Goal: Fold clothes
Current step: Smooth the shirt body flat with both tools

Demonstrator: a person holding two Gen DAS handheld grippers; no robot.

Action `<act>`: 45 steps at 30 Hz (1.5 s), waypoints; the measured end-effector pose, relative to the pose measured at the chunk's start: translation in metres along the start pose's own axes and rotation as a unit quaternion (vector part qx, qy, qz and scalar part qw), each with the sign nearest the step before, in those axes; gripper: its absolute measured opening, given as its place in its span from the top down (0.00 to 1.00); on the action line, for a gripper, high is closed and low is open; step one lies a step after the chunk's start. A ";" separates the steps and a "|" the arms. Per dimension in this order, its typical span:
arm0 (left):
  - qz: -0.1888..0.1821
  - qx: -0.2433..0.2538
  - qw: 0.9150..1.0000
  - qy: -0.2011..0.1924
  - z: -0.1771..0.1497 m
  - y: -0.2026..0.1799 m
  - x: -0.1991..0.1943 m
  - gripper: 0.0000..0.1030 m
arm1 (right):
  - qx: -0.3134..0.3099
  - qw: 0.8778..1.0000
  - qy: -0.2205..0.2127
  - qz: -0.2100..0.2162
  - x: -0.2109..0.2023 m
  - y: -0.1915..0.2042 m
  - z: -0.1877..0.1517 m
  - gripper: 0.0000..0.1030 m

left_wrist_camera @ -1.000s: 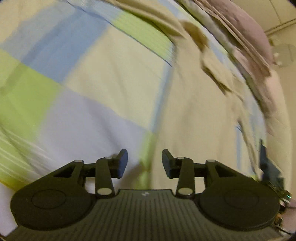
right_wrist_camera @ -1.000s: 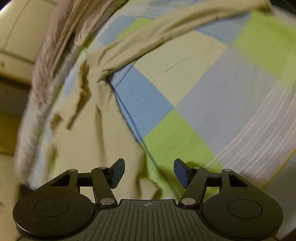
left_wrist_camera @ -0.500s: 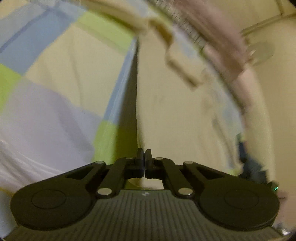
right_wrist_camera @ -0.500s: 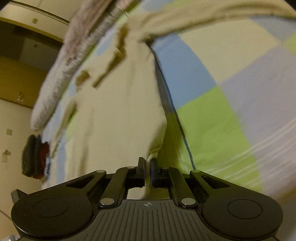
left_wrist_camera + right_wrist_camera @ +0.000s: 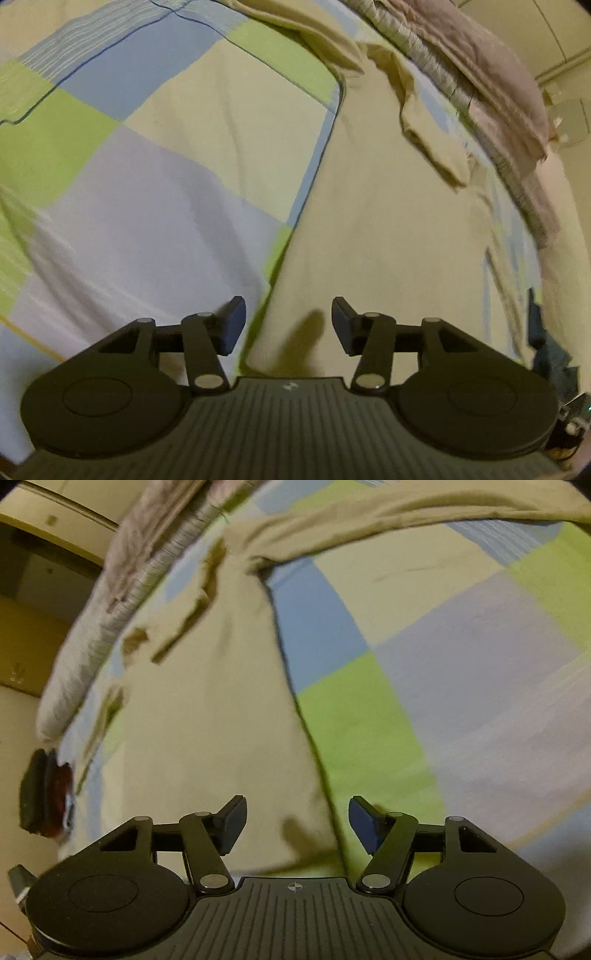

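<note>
A cream long-sleeved garment (image 5: 388,206) lies spread flat on a bed sheet of blue, green, cream and lilac squares (image 5: 147,155). My left gripper (image 5: 288,325) hovers open over the garment's near left corner, holding nothing. In the right wrist view the same garment (image 5: 207,709) fills the left half, with one sleeve (image 5: 388,513) stretched across the top. My right gripper (image 5: 297,825) is open above the garment's near right corner, also with nothing between its fingers.
A rolled pinkish-grey quilt (image 5: 491,85) runs along the far edge of the bed; the quilt (image 5: 110,602) also shows in the right wrist view. A dark object (image 5: 40,794) sits off the bed's left side. The other gripper's dark body (image 5: 546,350) shows at the right.
Half a second ago both grippers were shut on the garment's lower corners. Both have since opened and let the hem go; the garment now lies flatter.
</note>
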State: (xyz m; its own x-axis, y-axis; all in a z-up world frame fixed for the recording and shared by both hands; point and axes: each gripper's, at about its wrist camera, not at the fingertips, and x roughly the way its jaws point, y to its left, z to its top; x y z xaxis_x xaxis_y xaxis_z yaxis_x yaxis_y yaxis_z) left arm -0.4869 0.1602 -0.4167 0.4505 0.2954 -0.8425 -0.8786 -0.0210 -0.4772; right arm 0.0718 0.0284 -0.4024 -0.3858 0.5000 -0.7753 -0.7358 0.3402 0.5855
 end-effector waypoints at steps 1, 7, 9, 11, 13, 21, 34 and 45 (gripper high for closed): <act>0.006 0.017 1.000 0.001 0.000 -0.004 0.005 0.60 | -0.004 1.000 0.000 -0.016 0.010 0.002 -0.002 0.39; -0.014 0.071 0.997 0.002 0.004 -0.019 -0.007 1.00 | -0.052 0.997 0.014 -0.051 0.017 0.008 -0.008 0.97; -0.028 0.078 0.997 -0.010 0.005 -0.020 -0.023 1.00 | -0.070 0.996 0.003 -0.050 -0.003 0.010 -0.006 0.98; -0.017 0.085 0.996 0.000 0.002 -0.021 -0.023 1.00 | -0.074 0.996 -0.006 -0.045 -0.023 0.012 -0.003 0.98; -0.006 0.092 0.996 0.011 -0.001 -0.021 -0.022 1.00 | -0.080 0.995 -0.009 -0.052 -0.036 0.015 -0.002 0.98; 0.037 0.122 0.990 0.052 -0.014 -0.023 -0.020 0.93 | -0.081 0.987 0.088 -0.103 0.005 -0.003 -0.035 0.97; 0.002 0.176 0.984 -0.003 0.074 -0.065 0.007 0.85 | -0.168 0.980 -0.016 -0.106 0.019 0.065 0.061 0.70; -0.055 0.317 0.947 0.021 0.132 -0.152 0.155 0.86 | -0.322 0.945 -0.010 -0.049 0.173 0.125 0.133 0.84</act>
State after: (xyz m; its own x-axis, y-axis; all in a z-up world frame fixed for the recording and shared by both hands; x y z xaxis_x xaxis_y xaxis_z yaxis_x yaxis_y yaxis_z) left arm -0.3048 0.3356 -0.4420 0.5385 0.2237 -0.8124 -0.7388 0.5889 -0.3276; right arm -0.0129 0.2630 -0.4320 -0.2921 0.5081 -0.8103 -0.9563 -0.1664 0.2403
